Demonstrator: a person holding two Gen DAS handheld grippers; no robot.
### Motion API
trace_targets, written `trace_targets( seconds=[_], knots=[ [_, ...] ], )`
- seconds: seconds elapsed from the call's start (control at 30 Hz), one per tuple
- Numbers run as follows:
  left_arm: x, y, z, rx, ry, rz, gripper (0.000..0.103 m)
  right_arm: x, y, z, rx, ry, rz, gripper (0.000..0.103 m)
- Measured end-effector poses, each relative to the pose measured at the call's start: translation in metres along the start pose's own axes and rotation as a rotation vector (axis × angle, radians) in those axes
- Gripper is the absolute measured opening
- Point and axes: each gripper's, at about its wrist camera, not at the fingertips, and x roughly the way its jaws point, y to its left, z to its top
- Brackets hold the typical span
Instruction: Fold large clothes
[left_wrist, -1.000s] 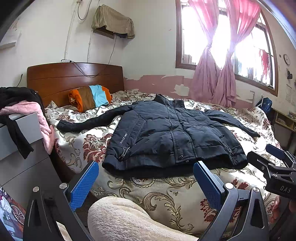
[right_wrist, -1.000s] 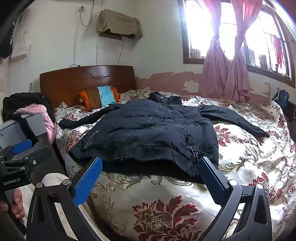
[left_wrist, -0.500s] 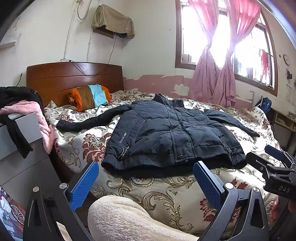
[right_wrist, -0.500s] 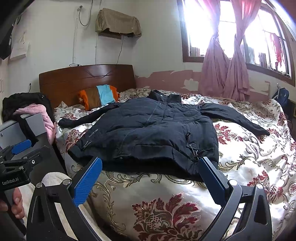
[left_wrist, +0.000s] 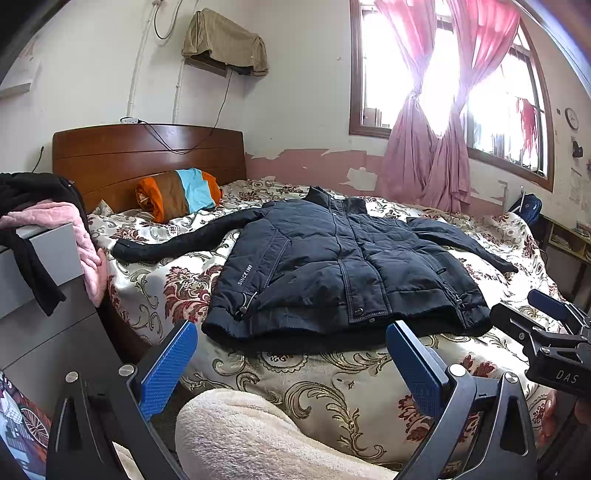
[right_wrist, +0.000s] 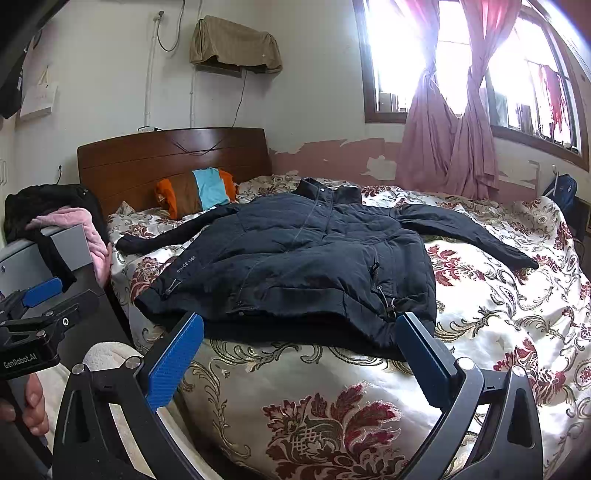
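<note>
Currently on my list: one dark jacket (left_wrist: 343, 266), laid flat and face up on the bed (left_wrist: 295, 384), collar toward the far wall, both sleeves spread out to the sides, hem at the near edge of the floral bedspread. Left hand-held gripper (left_wrist: 291, 365): my view shows its blue fingers (left_wrist: 168, 369) wide apart, holding nothing, short of the hem. Right hand-held gripper (right_wrist: 301, 358): likewise spread, empty, near the hem but not touching it. Striped pillow (left_wrist: 179, 194): against the wooden headboard (left_wrist: 147, 155). Pink and black clothes (left_wrist: 44, 225): heaped on the grey cabinet (left_wrist: 40, 317) left of the bed. Pink curtains (left_wrist: 424, 147): knotted at the window. Cream fleece (left_wrist: 240, 439): low between my left fingers.
</note>
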Motion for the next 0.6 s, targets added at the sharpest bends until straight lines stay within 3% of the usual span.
trace_targets(
  seconds=[0.6],
  knots=[
    [-0.0003,-0.0002,0.0002,0.000,0.000,0.002,0.103,0.0011,-0.0005,-0.0019,0.001,0.004,0.001,0.102]
  ],
)
